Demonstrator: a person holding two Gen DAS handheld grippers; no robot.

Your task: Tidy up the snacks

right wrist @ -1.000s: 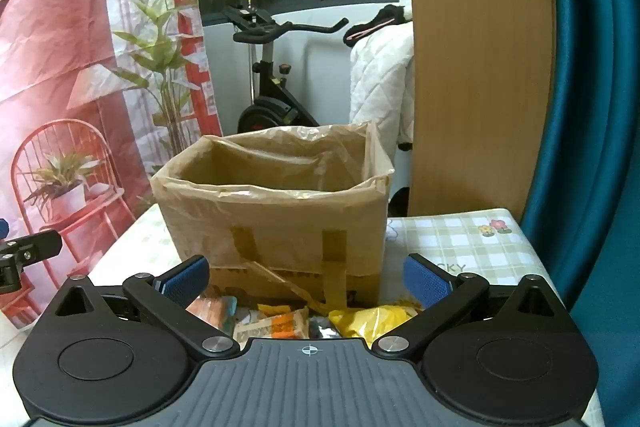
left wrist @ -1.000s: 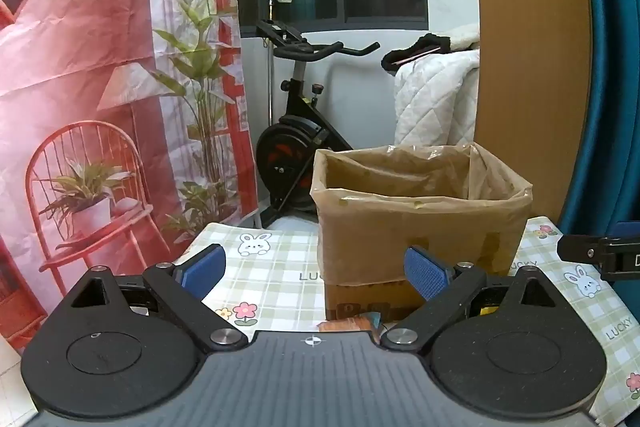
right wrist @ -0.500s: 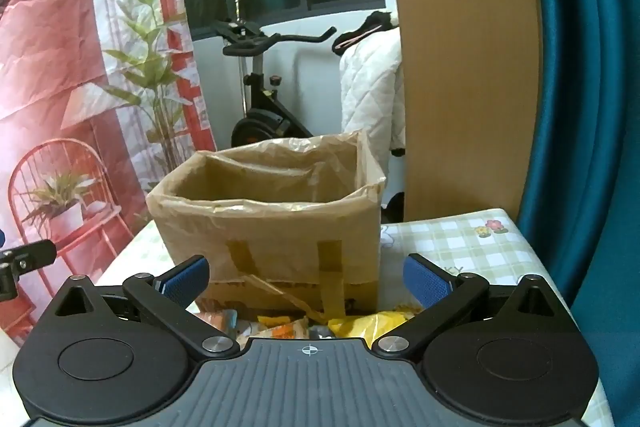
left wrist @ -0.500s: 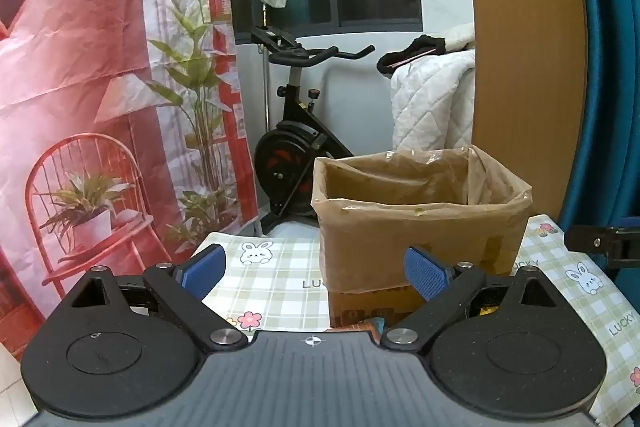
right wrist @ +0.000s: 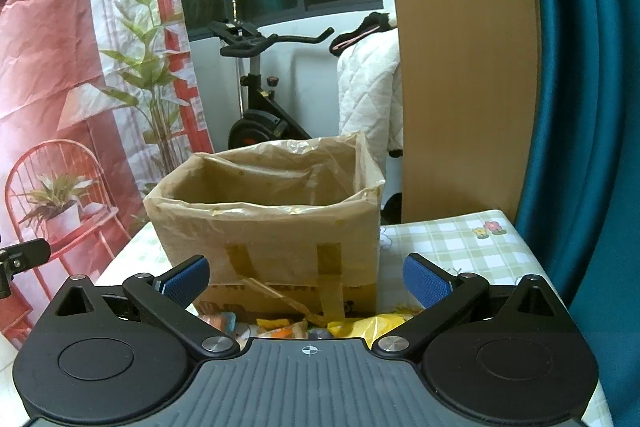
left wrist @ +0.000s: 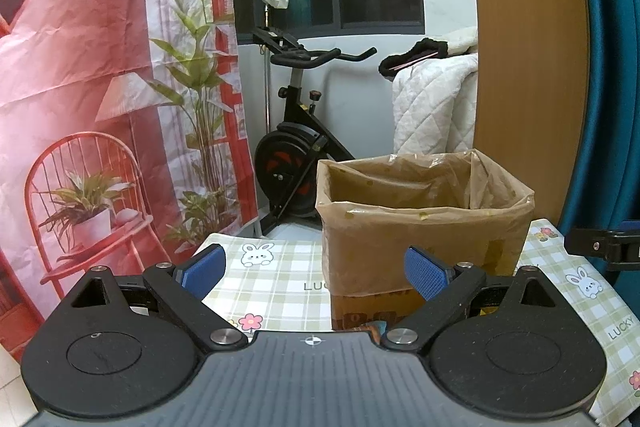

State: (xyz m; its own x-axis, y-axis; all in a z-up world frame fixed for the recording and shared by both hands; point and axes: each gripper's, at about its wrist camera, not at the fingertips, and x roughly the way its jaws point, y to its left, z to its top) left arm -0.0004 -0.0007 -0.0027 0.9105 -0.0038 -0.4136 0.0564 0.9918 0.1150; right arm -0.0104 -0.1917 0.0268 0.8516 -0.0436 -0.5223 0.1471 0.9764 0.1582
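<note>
A cardboard box (left wrist: 424, 227) lined with a brown plastic bag stands on the checked tablecloth (left wrist: 272, 283); it also shows in the right wrist view (right wrist: 272, 227). Several snack packets (right wrist: 288, 325), among them a yellow one (right wrist: 364, 325), lie in front of the box, mostly hidden by my right gripper's body. My left gripper (left wrist: 314, 269) is open and empty, left of and before the box. My right gripper (right wrist: 306, 277) is open and empty, facing the box front above the snacks.
An exercise bike (left wrist: 296, 155) and a white quilt (left wrist: 436, 111) stand behind the table. A wooden panel (right wrist: 464, 67) and a teal curtain (right wrist: 580, 107) are at the right, a red printed backdrop (left wrist: 100, 87) at the left.
Both grippers have pulled back and risen a little, so the box looks smaller and lower in both views. Both stay open and empty.
</note>
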